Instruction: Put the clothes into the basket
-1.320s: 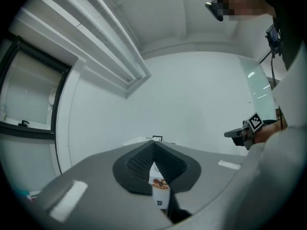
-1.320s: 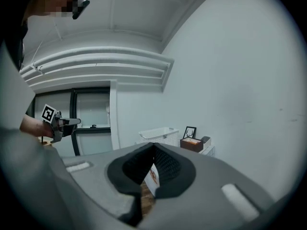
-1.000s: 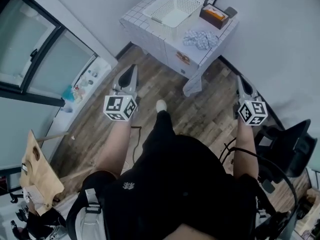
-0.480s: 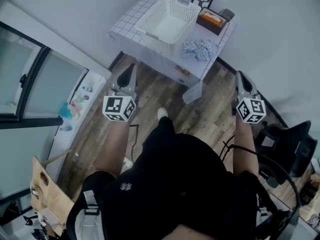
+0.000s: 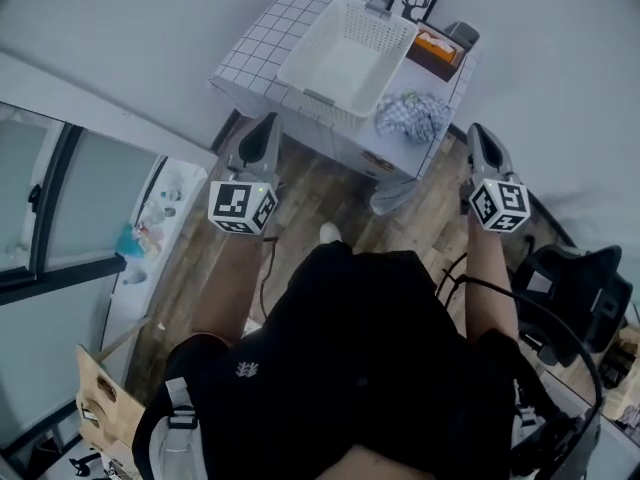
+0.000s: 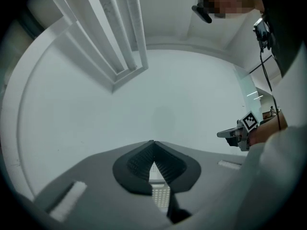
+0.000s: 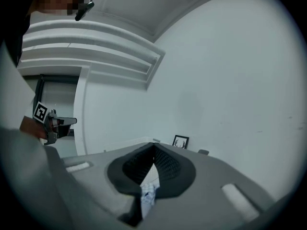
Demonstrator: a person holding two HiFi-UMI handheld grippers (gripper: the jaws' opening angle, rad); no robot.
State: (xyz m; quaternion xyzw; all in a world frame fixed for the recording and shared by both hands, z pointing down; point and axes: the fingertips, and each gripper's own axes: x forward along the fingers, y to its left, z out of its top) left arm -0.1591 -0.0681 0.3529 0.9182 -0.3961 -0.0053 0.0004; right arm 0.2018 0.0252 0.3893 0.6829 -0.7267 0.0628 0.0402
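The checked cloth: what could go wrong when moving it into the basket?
The right gripper and left gripper both have their jaws shut; if they arrive shut, they may push the checked cloth instead of gripping it.
The cloth lies near the table edge, so a push may drop it.
The tissue box stands close behind it and may be knocked.

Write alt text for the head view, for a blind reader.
Seen from above, a person stands before a white tiled table, holding the left claw and right claw shut and empty. On it sit an empty white basket and a crumpled checked cloth.
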